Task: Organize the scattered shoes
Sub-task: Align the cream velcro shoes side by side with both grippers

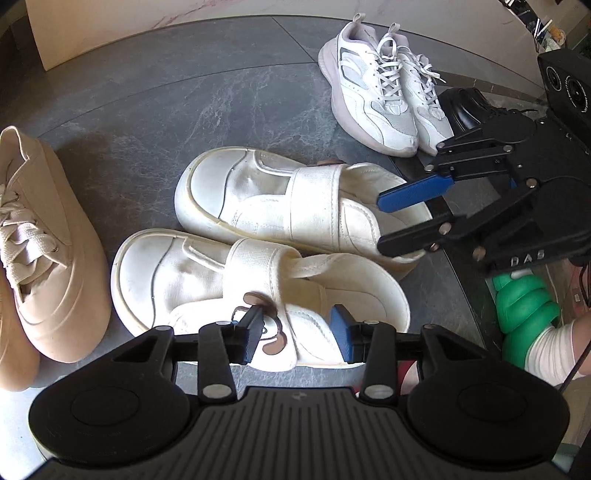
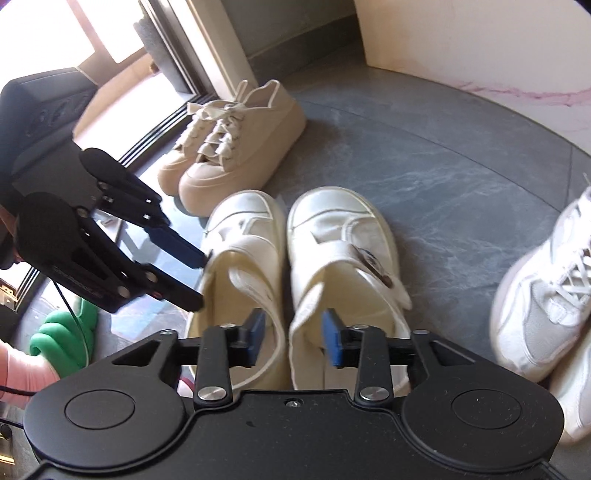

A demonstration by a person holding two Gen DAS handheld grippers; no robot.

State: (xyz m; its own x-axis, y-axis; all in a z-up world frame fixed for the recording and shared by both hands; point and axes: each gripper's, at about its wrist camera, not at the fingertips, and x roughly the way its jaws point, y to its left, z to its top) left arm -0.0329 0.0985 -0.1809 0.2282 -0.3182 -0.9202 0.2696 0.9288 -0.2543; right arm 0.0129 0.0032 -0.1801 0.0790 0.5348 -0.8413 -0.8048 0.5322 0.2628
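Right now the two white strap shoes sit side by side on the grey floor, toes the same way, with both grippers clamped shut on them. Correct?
Not quite. The strap shoes sit side by side on the floor, but both wrist views show the left gripper and right gripper open, pads off the shoes.

The floor (image 1: 184,92) is dark grey stone-look tile, veined in paler grey, with thin joints between big slabs. A cream wall panel (image 2: 480,40) with faint pink marbling stands at its far edge. A grey skirting (image 2: 295,48) runs along the base of the wall beside a glass door (image 2: 110,33), whose dark track (image 2: 162,129) lies along the floor. Bright daylight pours in through it and washes the tiles with a soft sheen.
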